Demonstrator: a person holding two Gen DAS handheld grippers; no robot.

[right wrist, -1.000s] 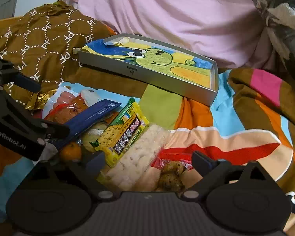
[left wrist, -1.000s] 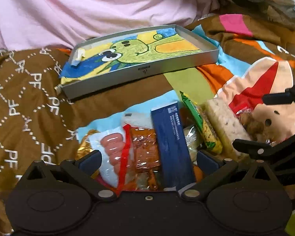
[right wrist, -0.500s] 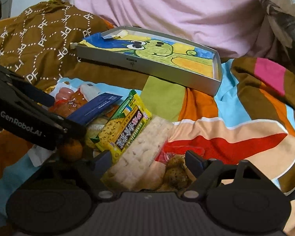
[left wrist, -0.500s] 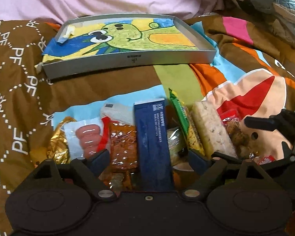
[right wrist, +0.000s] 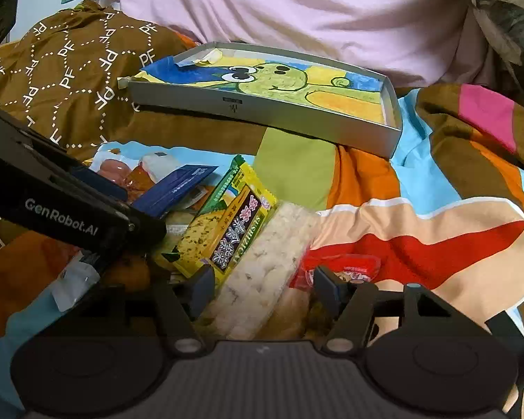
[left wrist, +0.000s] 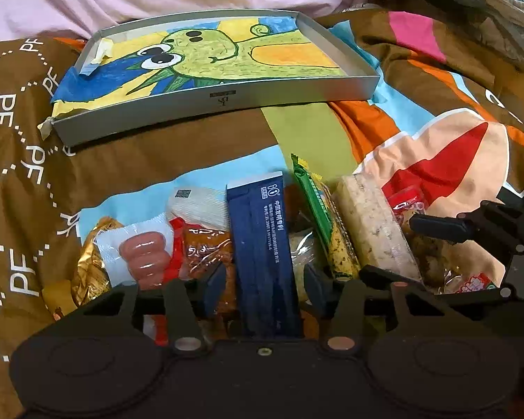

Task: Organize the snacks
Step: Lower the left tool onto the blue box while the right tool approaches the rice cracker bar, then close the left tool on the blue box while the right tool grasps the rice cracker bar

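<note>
The left gripper [left wrist: 264, 281] is pitched forward and down. Its jaws have just been closing and are seen partly closed, with a blue packet [left wrist: 262, 244] between them; contact of the pads cannot be told. The right gripper [right wrist: 263, 288] is angled down likewise. Its jaws have just been closing too, about half apart, with a pale rice bar [right wrist: 262, 272] between them, not visibly pressed. The left gripper is seen just left of the right jaws.
</note>
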